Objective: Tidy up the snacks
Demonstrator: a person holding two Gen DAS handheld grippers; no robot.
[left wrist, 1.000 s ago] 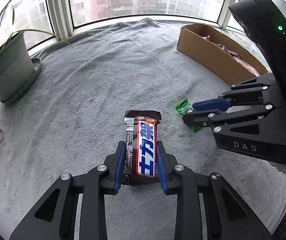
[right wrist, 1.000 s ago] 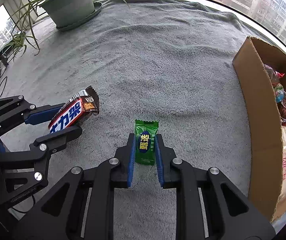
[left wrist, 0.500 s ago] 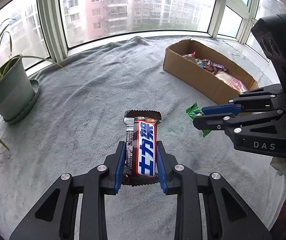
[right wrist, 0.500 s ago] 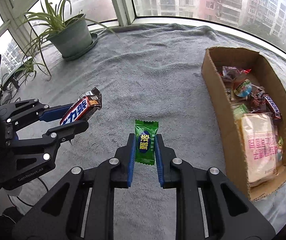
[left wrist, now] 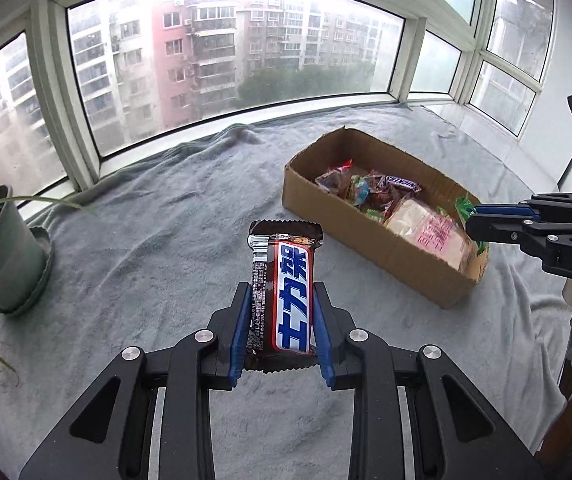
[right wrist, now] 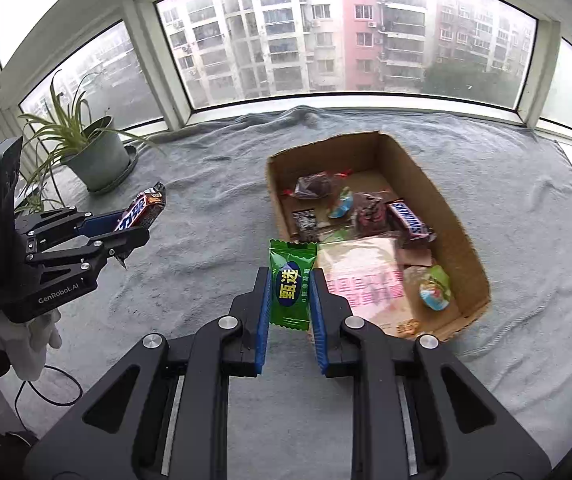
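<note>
The left gripper (left wrist: 282,320) clamps a brown chocolate bar (left wrist: 284,292) between its blue pads, the bar pointing away, lifted above the grey blanket (left wrist: 146,240). Toward the blanket's right edge lies an open cardboard box (left wrist: 365,224) holding assorted snacks, a pink-printed packet (left wrist: 429,232) among them. The right gripper (left wrist: 473,220) reaches in from the right over the box's near end, pinching a green candy (left wrist: 463,206). A potted plant (left wrist: 2,252) stands at the left edge.
</note>
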